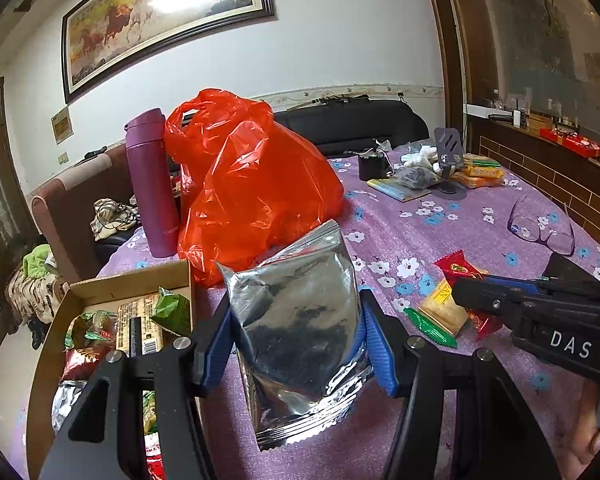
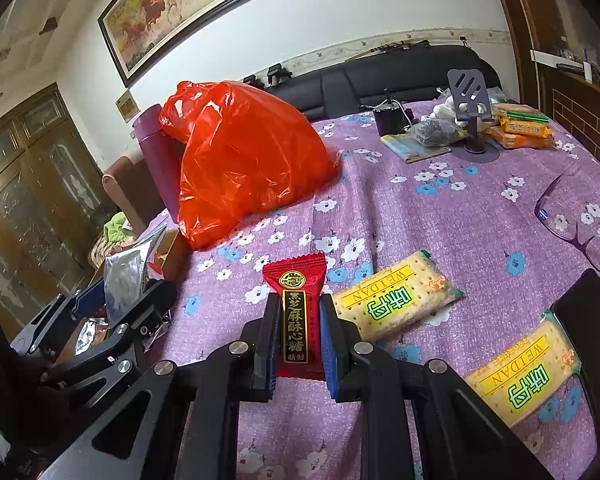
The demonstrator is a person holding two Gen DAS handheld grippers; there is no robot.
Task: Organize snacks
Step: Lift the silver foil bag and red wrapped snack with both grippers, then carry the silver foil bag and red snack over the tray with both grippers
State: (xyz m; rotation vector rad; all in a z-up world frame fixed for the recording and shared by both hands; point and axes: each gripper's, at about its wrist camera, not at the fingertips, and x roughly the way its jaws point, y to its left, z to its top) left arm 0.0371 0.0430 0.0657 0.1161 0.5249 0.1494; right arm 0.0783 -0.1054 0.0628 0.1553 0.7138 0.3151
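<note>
- My left gripper (image 1: 296,344) clamps a silver foil pouch (image 1: 300,332) at frame centre, the cardboard box (image 1: 56,344) lower left.
- My right gripper (image 2: 300,340) pinches a red sesame candy (image 2: 296,308); Weidan cracker packs (image 2: 396,296) lie right.

Crinkled silver foil packet (image 1: 300,336) stands upright beside the cardboard box (image 1: 140,280) of mixed snacks; red sesame candy (image 2: 296,312) upright; 2 yellow Weidan cracker packs (image 2: 396,300) (image 2: 524,372) lie flat on the floral worktop (image 2: 440,216)

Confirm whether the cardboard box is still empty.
No: the cardboard box already holds several wrapped snacks, green, red and silver ones, in the left wrist view.
</note>
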